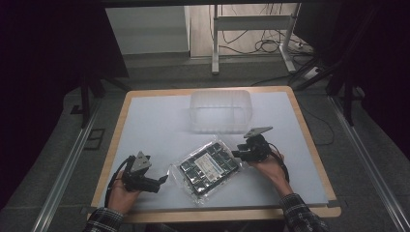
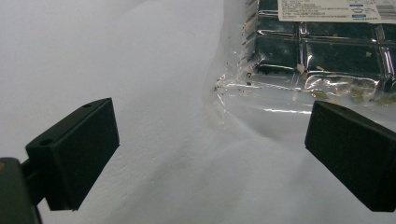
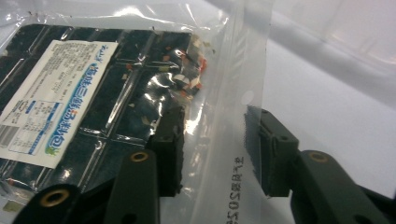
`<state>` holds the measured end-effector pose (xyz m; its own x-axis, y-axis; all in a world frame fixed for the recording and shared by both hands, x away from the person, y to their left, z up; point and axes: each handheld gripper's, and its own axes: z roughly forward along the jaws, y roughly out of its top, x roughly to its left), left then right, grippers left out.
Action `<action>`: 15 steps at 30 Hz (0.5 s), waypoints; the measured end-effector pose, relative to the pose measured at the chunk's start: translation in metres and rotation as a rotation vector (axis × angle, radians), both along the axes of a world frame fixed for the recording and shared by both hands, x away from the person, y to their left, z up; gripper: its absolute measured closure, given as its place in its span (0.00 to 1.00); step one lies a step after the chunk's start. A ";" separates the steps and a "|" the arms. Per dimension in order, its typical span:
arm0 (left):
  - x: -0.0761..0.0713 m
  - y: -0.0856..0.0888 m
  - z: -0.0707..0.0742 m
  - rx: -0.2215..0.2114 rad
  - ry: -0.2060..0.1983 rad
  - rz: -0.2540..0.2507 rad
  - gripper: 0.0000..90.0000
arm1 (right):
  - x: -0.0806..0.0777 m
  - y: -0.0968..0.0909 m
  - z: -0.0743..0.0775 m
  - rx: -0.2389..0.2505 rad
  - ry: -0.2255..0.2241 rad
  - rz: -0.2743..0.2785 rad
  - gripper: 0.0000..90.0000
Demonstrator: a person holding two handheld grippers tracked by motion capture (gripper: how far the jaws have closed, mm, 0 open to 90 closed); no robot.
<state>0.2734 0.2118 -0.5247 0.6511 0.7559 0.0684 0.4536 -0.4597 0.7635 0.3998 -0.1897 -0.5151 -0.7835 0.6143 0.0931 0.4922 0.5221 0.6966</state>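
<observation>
On the bench (image 1: 145,116), near its front edge, a clear packet (image 1: 205,166) of dark squares lies flat and askew, label up, between my two grippers. My right gripper (image 1: 240,153) sits at the packet's right end; its jaws are part open and straddle the clear sealed margin (image 3: 224,154), one jaw over the dark contents, the other beyond the margin's printed strip, not yet pinching. I judge that the margin is chosen because it is thin and empty, so a grip there spares the contents. My left gripper (image 1: 163,180) rests low at the packet's left corner, jaws wide, the near corner (image 2: 219,116) lying just ahead between them. A clear tub (image 1: 221,110) stands farther back, well apart, perhaps the packet's destination.
</observation>
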 end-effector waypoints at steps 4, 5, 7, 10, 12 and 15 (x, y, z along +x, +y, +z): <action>0.000 0.000 0.000 0.002 0.002 -0.001 0.03 | -0.003 0.004 -0.002 -0.024 -0.009 -0.010 0.69; 0.000 0.000 0.000 0.004 0.002 -0.002 0.03 | -0.003 0.004 -0.002 -0.039 -0.010 -0.007 0.70; 0.000 -0.001 -0.001 0.005 0.003 -0.002 0.03 | -0.005 0.005 -0.003 -0.042 -0.014 -0.011 0.75; 0.000 -0.001 -0.001 0.004 0.006 -0.002 0.03 | -0.006 0.004 0.001 0.032 0.000 0.012 0.78; 0.000 -0.001 -0.001 0.006 0.007 -0.003 0.03 | -0.007 0.008 -0.001 0.016 0.010 0.024 0.78; 0.000 -0.001 -0.001 0.005 0.005 -0.003 0.03 | -0.009 0.013 -0.004 -0.045 -0.013 0.023 0.82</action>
<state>0.2735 0.2104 -0.5258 0.6540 0.7534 0.0689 0.4561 -0.4653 0.7586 0.3905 -0.1766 -0.5186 -0.7986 0.5994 0.0551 0.4703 0.5643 0.6785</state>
